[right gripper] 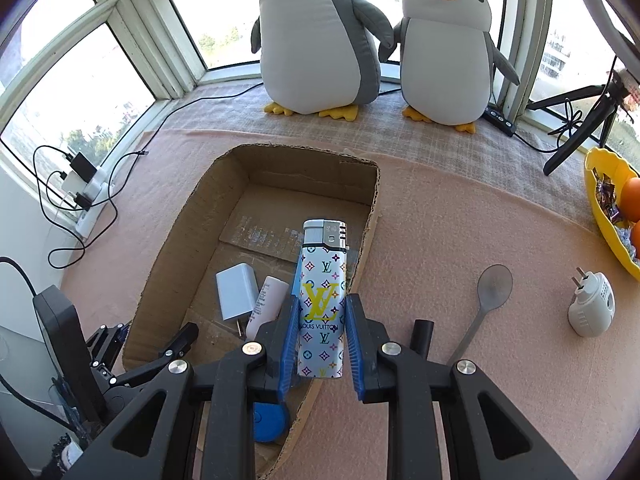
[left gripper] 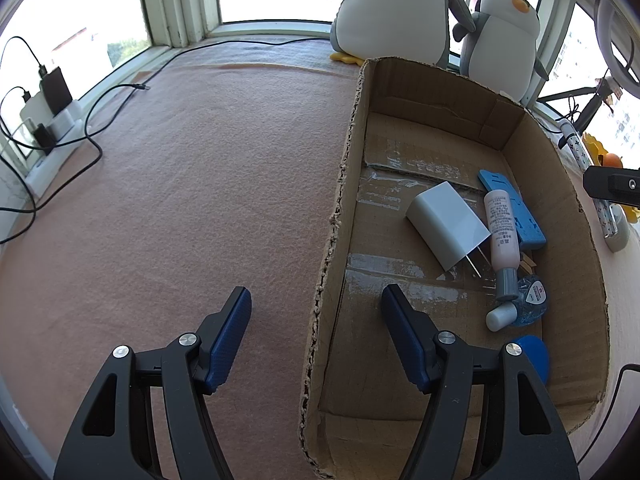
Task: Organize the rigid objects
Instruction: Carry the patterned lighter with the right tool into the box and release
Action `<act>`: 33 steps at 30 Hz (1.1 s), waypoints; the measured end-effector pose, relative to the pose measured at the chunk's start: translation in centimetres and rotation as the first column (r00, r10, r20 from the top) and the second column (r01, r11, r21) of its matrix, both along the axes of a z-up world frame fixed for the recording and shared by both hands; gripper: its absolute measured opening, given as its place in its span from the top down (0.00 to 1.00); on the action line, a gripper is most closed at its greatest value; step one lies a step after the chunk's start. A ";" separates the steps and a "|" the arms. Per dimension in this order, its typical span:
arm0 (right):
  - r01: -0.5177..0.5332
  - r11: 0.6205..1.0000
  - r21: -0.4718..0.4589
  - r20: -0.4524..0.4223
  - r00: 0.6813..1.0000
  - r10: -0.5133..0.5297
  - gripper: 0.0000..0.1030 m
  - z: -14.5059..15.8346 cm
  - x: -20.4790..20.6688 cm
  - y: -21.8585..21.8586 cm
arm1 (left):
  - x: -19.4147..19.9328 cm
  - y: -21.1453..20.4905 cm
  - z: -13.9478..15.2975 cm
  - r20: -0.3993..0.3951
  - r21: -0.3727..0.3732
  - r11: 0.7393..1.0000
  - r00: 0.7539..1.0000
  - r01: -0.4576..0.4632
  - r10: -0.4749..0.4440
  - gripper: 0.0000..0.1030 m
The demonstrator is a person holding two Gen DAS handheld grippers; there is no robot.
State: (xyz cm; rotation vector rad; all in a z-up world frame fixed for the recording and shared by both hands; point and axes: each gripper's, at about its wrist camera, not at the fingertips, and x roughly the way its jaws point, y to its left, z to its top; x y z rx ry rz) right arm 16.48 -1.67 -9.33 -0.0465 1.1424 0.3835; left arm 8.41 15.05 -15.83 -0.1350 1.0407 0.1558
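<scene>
Inside the cardboard box (left gripper: 472, 128) lie a white charger (left gripper: 446, 226) and a pink tube (left gripper: 500, 232).

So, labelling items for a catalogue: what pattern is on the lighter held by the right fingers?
White lighter with multicoloured monogram motifs and a large yellow logo; clearest in the right wrist view.

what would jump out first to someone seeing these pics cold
Probably the patterned lighter, held upright between the right gripper's blue fingers over the cardboard box's right wall. Next, the two plush penguins standing at the window behind the box. Then the white charger lying among small items on the box floor.
</scene>
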 end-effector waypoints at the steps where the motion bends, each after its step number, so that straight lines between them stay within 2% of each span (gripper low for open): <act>1: -0.004 1.000 0.000 -0.005 1.000 0.004 0.80 -0.2 0.1 0.4 | 0.0 0.0 0.0 0.000 0.000 1.000 1.000 0.000 0.000 0.33; 11: -0.035 0.999 -0.031 -0.030 0.999 0.034 0.80 -2.2 0.5 2.8 | 0.1 -0.3 0.1 0.000 0.000 1.000 1.000 -0.003 0.003 0.33; 22: -0.045 0.998 -0.036 -0.047 0.998 0.043 0.80 -3.2 0.6 3.3 | 0.1 -0.4 0.1 0.001 -0.002 1.000 1.000 -0.004 0.004 0.33; 24: -0.052 0.998 -0.033 -0.040 0.998 0.051 0.77 -3.0 0.6 3.4 | 0.1 -0.3 0.1 0.001 -0.002 1.000 1.000 -0.003 0.003 0.33; 26: -0.057 0.998 -0.027 -0.031 0.998 0.057 0.62 -2.8 0.4 3.5 | 0.1 -0.3 0.1 0.000 -0.002 1.000 1.000 -0.003 0.003 0.33; 27: -0.058 0.998 -0.026 -0.023 0.998 0.058 0.60 -2.6 0.3 3.4 | 0.0 -0.3 0.1 0.001 -0.002 1.000 1.000 -0.003 0.003 0.33; 33: -0.049 0.999 -0.012 -0.003 0.999 0.049 0.57 -1.9 0.0 2.9 | 0.1 -0.3 0.0 0.001 -0.002 1.000 1.000 -0.003 0.003 0.33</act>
